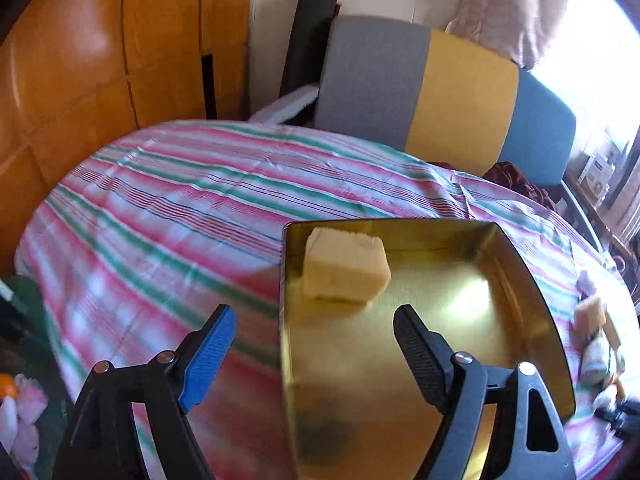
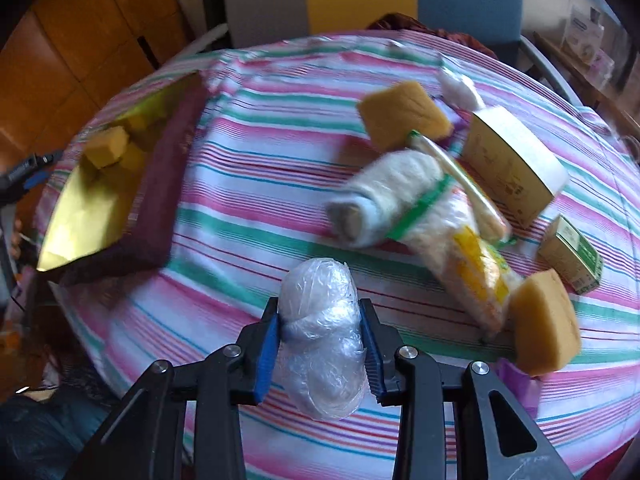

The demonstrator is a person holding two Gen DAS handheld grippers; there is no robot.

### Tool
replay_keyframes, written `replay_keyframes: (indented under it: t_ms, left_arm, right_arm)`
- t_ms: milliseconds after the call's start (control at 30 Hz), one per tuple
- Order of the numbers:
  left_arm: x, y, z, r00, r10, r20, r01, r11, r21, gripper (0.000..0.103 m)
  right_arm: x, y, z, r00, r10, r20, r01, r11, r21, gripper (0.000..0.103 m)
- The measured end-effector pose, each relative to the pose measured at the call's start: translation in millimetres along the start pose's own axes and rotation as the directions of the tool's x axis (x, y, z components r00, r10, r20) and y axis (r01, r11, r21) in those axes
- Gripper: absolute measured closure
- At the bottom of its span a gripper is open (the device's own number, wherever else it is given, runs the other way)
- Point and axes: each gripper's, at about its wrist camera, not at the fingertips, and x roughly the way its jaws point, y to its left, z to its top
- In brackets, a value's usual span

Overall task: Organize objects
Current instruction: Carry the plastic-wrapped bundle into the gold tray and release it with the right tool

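Observation:
A gold-lined tin box (image 1: 532,280) with dark red outer walls (image 2: 168,184) sits on the striped tablecloth. One yellow sponge (image 1: 346,266) lies inside it near the far left corner, also in the right wrist view as the sponge (image 2: 108,146). My left gripper (image 1: 316,344) hangs open over the box's near left wall, nothing between its fingers. My right gripper (image 2: 320,332) is shut on a plastic-wrapped white bundle (image 2: 320,336), held above the cloth. Two more sponges (image 2: 404,114) (image 2: 544,324) lie to the right.
Right of the box lie a rolled white cloth (image 2: 384,196), a packet of noodles (image 2: 476,264), a round cardboard tub (image 2: 516,160) and a small green carton (image 2: 572,256). A grey, yellow and blue chair back (image 1: 420,84) stands behind the table. A wooden cabinet (image 1: 100,60) stands at left.

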Motion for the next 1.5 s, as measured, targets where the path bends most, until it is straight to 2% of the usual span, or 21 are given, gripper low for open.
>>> replay_keyframes:
  t_ms: [100,267,533,667,833,1267,1367,1500]
  left_arm:
    - [-18.1,-0.7,-15.7,0.999,0.024,0.023,-0.024,0.999,0.028,0.021]
    - [-36.3,7.1,-29.6,0.999,0.034,0.028,-0.034,0.999,-0.013,0.025]
    - [-59.0,10.8,-47.8,0.996,0.060,0.072,-0.060,0.998,-0.007,0.025]
    - [-57.3,13.3,-52.0,0.997,0.050,0.059,-0.049,0.999,-0.013,0.025]
    - [-54.6,21.7,-56.0,0.997,0.055,0.045,-0.053,0.998,-0.035,0.025]
    - [-42.7,40.5,-59.8,0.998,0.060,0.011,-0.059,0.994,-0.089,0.025]
    - [-39.7,47.6,-60.2,0.998,0.057,0.005,-0.057,0.992,-0.110,0.025]
    - [-37.5,57.3,-60.3,0.998,0.064,0.000,-0.064,0.988,-0.143,0.028]
  right_arm:
    - [-10.1,30.3,8.7,0.998,0.051,0.038,-0.050,0.998,-0.034,0.066]
    - [-19.0,95.0,31.7,0.989,0.134,0.069,-0.122,0.981,-0.149,0.065]
    - [18.1,189.1,66.3,0.970,0.244,-0.019,-0.241,0.940,-0.241,0.065]
    - [46.9,225.1,81.3,0.956,0.282,-0.079,-0.293,0.929,-0.226,0.065]
    - [78.2,254.1,94.4,0.947,0.294,-0.131,-0.315,0.929,-0.193,0.065]
    - [117.6,297.4,124.5,0.930,0.319,-0.182,-0.341,0.934,-0.105,0.063]
    - [128.3,306.7,134.9,0.919,0.341,-0.195,-0.357,0.933,-0.049,0.062]
    - [140.9,319.2,148.3,0.890,0.409,-0.201,-0.409,0.911,0.046,0.052]
